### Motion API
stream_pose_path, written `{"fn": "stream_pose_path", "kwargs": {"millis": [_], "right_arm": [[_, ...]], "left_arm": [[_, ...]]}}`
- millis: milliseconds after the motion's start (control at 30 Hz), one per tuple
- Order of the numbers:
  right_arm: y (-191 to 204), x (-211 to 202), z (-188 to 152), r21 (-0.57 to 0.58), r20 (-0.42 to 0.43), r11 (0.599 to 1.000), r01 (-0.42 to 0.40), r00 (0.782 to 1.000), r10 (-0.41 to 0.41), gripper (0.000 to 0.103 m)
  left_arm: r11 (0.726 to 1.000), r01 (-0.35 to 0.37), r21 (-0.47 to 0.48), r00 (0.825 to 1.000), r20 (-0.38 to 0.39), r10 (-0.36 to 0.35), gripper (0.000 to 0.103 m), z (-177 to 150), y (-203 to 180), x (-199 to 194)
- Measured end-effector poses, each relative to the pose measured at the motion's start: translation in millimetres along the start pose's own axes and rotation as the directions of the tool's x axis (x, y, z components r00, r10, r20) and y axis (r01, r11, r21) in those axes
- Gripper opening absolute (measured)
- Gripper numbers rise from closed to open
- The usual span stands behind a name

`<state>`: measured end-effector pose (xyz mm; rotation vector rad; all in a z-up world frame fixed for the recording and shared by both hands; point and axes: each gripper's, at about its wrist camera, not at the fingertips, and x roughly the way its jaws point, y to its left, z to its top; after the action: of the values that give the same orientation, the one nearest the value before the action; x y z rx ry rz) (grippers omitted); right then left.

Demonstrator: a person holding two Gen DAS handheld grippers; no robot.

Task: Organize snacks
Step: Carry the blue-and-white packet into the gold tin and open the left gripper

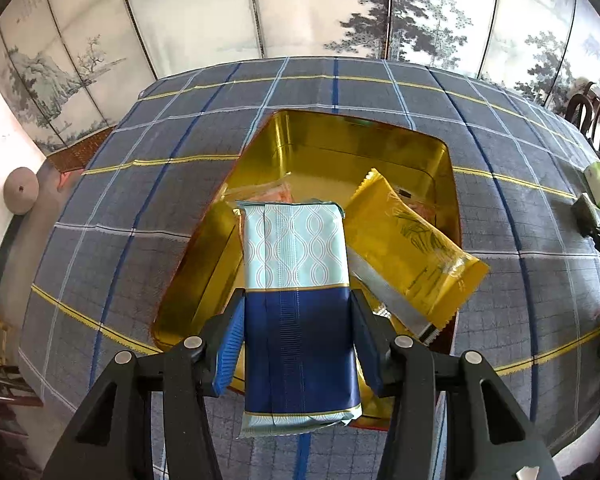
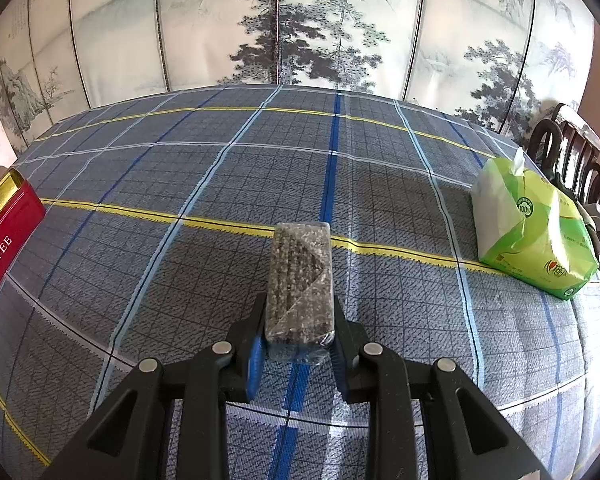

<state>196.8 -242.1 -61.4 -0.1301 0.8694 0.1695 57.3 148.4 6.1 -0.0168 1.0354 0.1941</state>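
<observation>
Gripping blue packet (image 1: 298, 300), tin (image 1: 340, 148), elsewhere tissues (image 2: 532, 232)

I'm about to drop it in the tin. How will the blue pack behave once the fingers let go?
The blue pack keeps its boxy shape between the left gripper fingers, so it's probably fairly stiff. Its glossy wrap looks slick; it may slide on the tin's shiny gold floor. The yellow pouch already leans over the rim, so the pack could land tilted against it.
</observation>
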Motion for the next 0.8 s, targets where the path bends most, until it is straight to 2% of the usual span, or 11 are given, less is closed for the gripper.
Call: {"fn": "stream_pose_path", "kwargs": {"millis": [533,800], "right_arm": [[0.9,0.5,0.5,-0.002,0.0,1.0,0.004,1.0,-0.004,0.028],[1.9,0.2,0.5,-0.003,0.0,1.0,0.005,1.0,-0.005,0.028]], "left_arm": [[0.999,-0.029,0.037,1.0,0.001,0.029,0.046,-1.3,-3.8,4.4],[1.0,-0.025,0.012,1.0,-0.007,0.026,0.053,-1.7,0.5,3.4]]}}
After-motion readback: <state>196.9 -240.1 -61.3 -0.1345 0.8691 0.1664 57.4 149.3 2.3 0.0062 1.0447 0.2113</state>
